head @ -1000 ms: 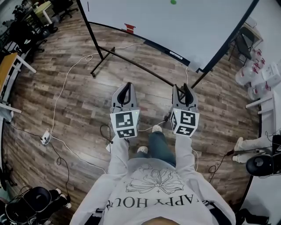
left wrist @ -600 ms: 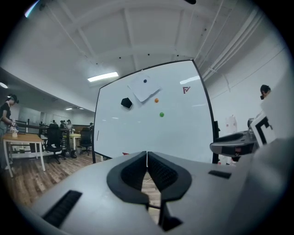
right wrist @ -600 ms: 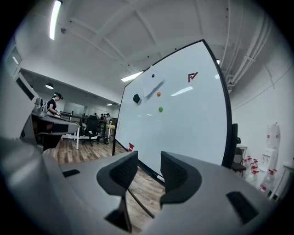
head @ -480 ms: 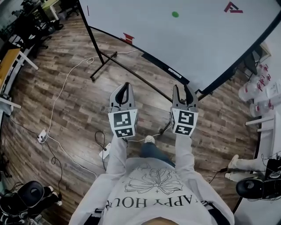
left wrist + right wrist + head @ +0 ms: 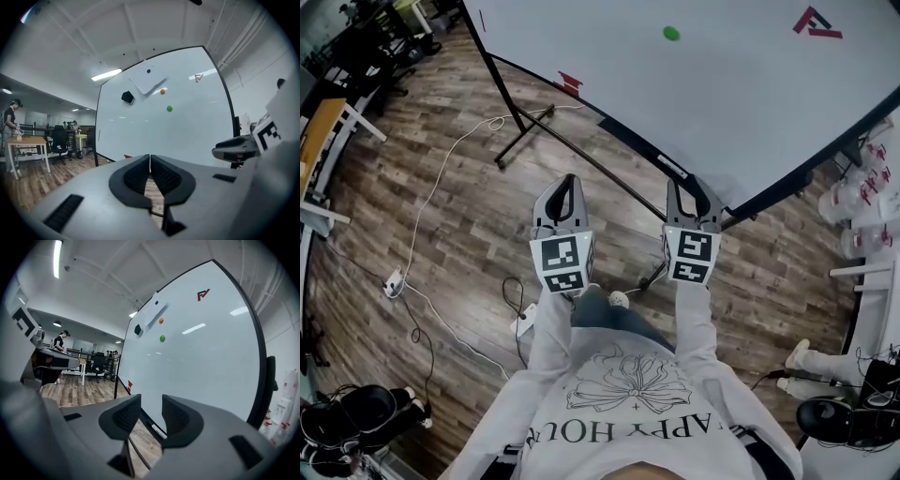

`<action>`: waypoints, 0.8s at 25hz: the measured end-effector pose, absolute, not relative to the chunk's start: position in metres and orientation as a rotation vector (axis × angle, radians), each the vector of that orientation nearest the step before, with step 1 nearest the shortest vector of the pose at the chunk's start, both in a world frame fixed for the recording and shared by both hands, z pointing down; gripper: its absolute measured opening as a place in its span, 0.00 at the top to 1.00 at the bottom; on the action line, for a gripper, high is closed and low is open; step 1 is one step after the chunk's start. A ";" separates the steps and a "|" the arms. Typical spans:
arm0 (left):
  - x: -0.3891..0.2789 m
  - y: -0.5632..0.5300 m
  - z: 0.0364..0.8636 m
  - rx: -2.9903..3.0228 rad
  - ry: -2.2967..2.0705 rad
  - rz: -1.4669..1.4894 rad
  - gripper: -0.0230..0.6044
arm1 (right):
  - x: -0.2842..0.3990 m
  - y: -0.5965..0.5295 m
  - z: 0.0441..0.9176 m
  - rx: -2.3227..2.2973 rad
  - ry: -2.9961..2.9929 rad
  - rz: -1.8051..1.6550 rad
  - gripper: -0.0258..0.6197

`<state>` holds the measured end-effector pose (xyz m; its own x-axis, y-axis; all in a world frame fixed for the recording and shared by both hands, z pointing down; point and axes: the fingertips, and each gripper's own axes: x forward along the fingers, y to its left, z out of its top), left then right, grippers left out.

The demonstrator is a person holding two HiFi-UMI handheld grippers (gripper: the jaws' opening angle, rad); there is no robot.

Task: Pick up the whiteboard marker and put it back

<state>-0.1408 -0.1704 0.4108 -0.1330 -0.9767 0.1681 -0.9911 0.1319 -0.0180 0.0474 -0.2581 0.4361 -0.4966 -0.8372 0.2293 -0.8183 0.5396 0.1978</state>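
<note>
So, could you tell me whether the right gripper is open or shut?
Open: the right gripper shows a clear gap between its jaws, holding nothing.

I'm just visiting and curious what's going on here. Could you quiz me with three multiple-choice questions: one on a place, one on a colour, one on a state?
1. Where is the whiteboard marker? A on the floor; B on the whiteboard's ledge; C on a chair.
2. What colour is the lowest round magnet? A green; B purple; C white.
3. The right tool's jaws are: A apart, empty; B shut on the marker; C shut on a cable.
Answers: B, it lies along the ledge; A, the dot is green; A, an open gap shows between them.
</note>
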 end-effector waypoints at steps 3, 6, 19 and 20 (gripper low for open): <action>-0.146 -0.183 0.417 1.973 -2.275 0.201 0.95 | 0.039 -0.271 0.443 1.341 -2.466 -0.104 0.75; -0.150 -0.199 0.422 1.973 -2.255 0.209 0.95 | 0.030 -0.286 0.452 1.293 -2.421 -0.138 0.75; -0.179 -0.287 0.451 2.008 -2.153 0.236 0.95 | -0.014 -0.365 0.523 1.054 -2.121 -0.288 0.77; -0.181 -0.292 0.454 2.007 -2.143 0.243 0.95 | -0.017 -0.369 0.530 1.029 -2.097 -0.295 0.77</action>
